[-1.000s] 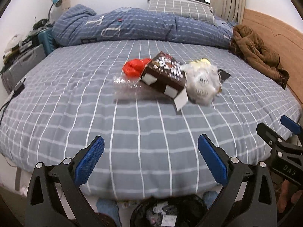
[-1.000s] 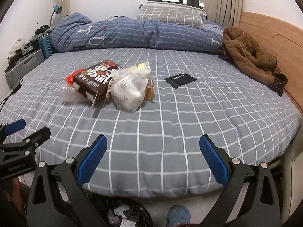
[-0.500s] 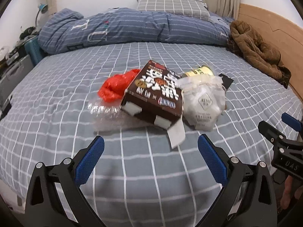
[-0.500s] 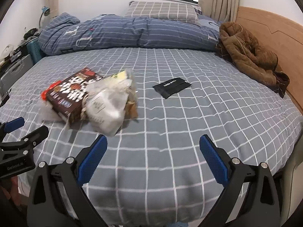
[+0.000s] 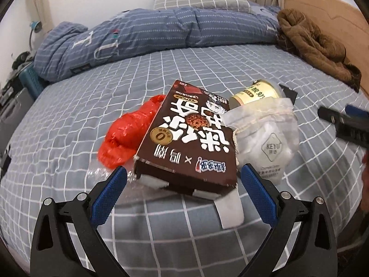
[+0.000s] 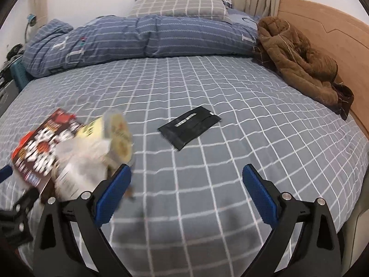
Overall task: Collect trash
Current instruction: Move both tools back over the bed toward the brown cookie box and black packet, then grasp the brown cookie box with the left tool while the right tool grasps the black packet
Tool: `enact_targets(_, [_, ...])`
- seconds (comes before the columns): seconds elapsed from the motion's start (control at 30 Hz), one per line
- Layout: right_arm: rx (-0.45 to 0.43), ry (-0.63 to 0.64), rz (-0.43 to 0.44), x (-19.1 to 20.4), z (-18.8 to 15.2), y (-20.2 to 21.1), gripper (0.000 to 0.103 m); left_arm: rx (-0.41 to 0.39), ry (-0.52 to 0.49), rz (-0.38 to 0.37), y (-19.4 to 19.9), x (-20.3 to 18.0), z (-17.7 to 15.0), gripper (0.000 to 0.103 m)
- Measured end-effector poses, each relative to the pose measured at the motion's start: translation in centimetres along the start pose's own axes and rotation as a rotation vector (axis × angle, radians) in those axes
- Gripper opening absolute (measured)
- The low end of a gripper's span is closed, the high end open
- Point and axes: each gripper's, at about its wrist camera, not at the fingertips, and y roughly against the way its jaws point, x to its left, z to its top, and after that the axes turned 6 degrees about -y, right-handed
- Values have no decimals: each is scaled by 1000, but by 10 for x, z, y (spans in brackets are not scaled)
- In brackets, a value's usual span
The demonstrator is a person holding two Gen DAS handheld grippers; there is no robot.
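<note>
Trash lies uncollected in a heap on the checked bed sheet [image 5: 57, 120]: red plastic bag [image 5: 125, 136], brown carton [image 5: 191, 138], white drawstring pouch [image 5: 269, 138], black packet [image 6: 189, 130]. Left gripper [image 5: 183, 191] and right gripper [image 6: 185, 190] hover spread wide, both empty.

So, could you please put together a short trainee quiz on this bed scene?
1. True or false: the left claw has closed on the brown box.
2. What lies alone, apart from the pile? A) red bag B) black packet C) white pouch
3. Fill in: the brown jacket lies beside the wooden ____.

Key: 1 false; 2 B; 3 headboard.
</note>
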Motion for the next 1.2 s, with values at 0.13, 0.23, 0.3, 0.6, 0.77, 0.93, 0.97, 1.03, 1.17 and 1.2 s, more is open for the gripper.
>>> enact_targets(0.13, [45,-54,-9,-8,21,-33,92,17,-16,-1,-13,1,6,97])
enact_targets(0.23, [68,-90,-14,-11,35,-54,91,28,-20,-11,-20,3,11,97])
enact_targets(0.3, [86,-122,-28,-15,44,-70,91,29,-25,-14,-25,3,13,98])
enact_targets(0.6, [179,-224,-54,-31,69,-131,91,37,-69,-9,-30,-1,13,98])
enact_targets(0.77, [225,-272,-47,-28,74,-151,91,32,-102,2,-31,-6,9,98])
enact_targets(0.93, [266,-290,-42,-20,73,-166,89,25,-116,13,-25,-7,9,97])
enact_targets(0.97, [267,-294,-43,-20,72,-167,89,25,-122,17,-24,-8,8,97])
enact_targets(1.03, [262,-291,-51,-17,72,-168,89,17,-129,33,-23,-11,8,97])
enact_targets(1.17, [263,-269,-61,-10,70,-169,81,19,-152,53,-26,-17,4,97])
enact_targets(1.2, [264,-260,-64,-8,69,-169,75,22,-157,62,-28,-17,3,97])
